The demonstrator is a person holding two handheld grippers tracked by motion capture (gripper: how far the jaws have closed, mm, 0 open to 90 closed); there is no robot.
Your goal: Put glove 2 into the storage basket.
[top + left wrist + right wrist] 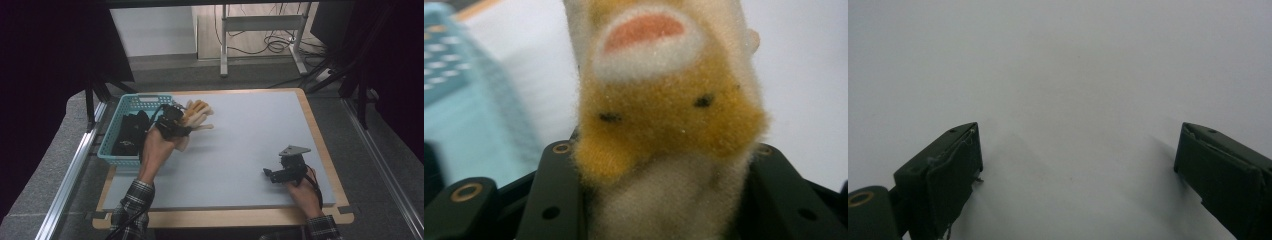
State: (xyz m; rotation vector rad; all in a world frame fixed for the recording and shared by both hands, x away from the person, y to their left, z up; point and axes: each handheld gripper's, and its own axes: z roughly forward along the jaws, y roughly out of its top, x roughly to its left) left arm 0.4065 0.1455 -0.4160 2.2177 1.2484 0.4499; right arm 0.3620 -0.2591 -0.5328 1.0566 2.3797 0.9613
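Above the grey tabletop (240,140) our left gripper (176,121) clamps the fuzzy orange-and-cream plush toy (664,120) beside the teal plastic basket (129,102), not yet dropped in, while our right gripper (1078,170) rests open and empty.

Lab, curtained rig table (240,150), floor cables (270,42)

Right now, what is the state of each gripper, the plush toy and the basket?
left gripper: shut on the plush toy, beside the basket.
plush toy: clamped between the jaws, off the table.
right gripper: open, nothing between the jaws, over bare table.
basket: upright at the table's left edge, dark items inside.
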